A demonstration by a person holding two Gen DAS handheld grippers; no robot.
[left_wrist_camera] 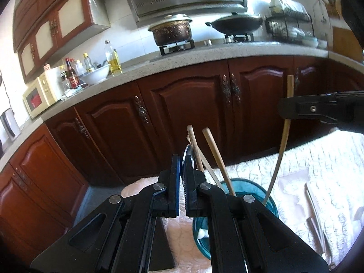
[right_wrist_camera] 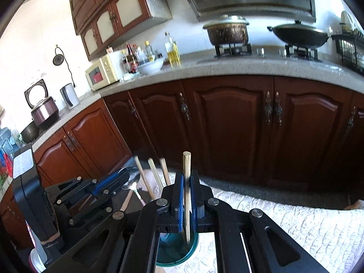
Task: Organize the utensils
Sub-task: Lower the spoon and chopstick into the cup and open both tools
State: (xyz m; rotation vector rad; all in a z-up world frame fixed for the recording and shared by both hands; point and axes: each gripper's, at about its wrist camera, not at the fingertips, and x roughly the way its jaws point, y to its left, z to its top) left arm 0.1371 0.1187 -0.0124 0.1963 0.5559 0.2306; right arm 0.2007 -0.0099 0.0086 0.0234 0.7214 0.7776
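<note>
Standing on your quilted table [left_wrist_camera: 318, 159], the teal cup [left_wrist_camera: 270, 201] collects utensils, so your right gripper [right_wrist_camera: 187, 188] clamps a chopstick [right_wrist_camera: 187, 170] upright above it while your left gripper [left_wrist_camera: 181, 170], at nine o'clock, pinches a spoon [right_wrist_camera: 133, 180].

left wrist: faces cabinets, close over teal cup [left_wrist_camera: 270, 201] | right wrist: same, from right

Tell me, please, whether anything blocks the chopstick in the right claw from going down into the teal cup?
Nothing visible does. The right claw holds the pale wooden chopstick upright, its lower end already inside the round teal plastic cup. The three wooden chopsticks already in the cup lean away to the left.
</note>
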